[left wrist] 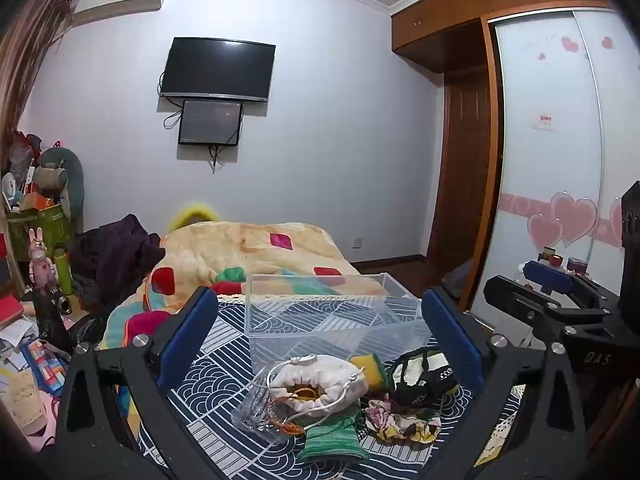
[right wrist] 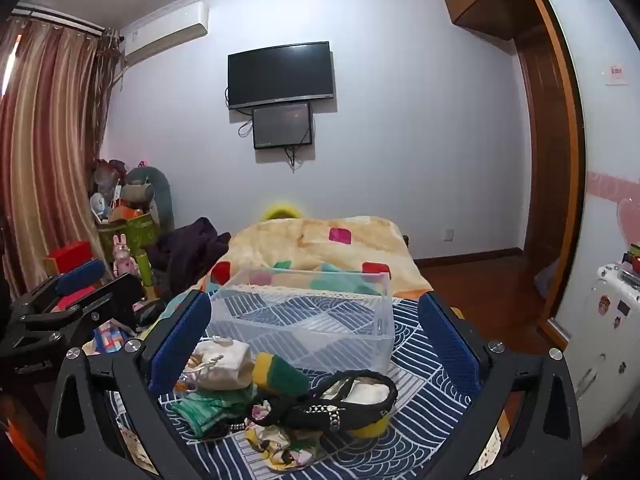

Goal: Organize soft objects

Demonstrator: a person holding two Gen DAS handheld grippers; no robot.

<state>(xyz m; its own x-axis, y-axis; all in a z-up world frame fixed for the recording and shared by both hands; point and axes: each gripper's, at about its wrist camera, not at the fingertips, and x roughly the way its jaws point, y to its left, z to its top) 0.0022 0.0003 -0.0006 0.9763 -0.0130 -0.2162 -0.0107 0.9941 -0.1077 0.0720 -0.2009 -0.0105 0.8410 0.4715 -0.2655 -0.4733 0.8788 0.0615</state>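
Note:
A pile of soft things lies on a blue patterned cloth (left wrist: 224, 420). It holds a white drawstring pouch (left wrist: 320, 384), a green knitted piece (left wrist: 332, 440), a yellow-green sponge (left wrist: 366, 364), a floral scrunchie (left wrist: 400, 420) and a black-trimmed bag (left wrist: 424, 376). A clear plastic box (left wrist: 332, 316) stands behind the pile, with nothing in it. My left gripper (left wrist: 320, 344) is open, held above the pile. My right gripper (right wrist: 316, 344) is open, above the pouch (right wrist: 224, 364), sponge (right wrist: 280, 372) and black bag (right wrist: 340, 404). The box also shows in the right wrist view (right wrist: 308, 320).
A bed with a yellow patterned blanket (left wrist: 248, 252) lies behind the box. Clutter, a dark coat (left wrist: 116, 256) and a toy rabbit (left wrist: 40, 260) sit at the left. A wardrobe (left wrist: 552, 160) stands at the right. The right gripper's body (left wrist: 560, 308) is close beside the left one.

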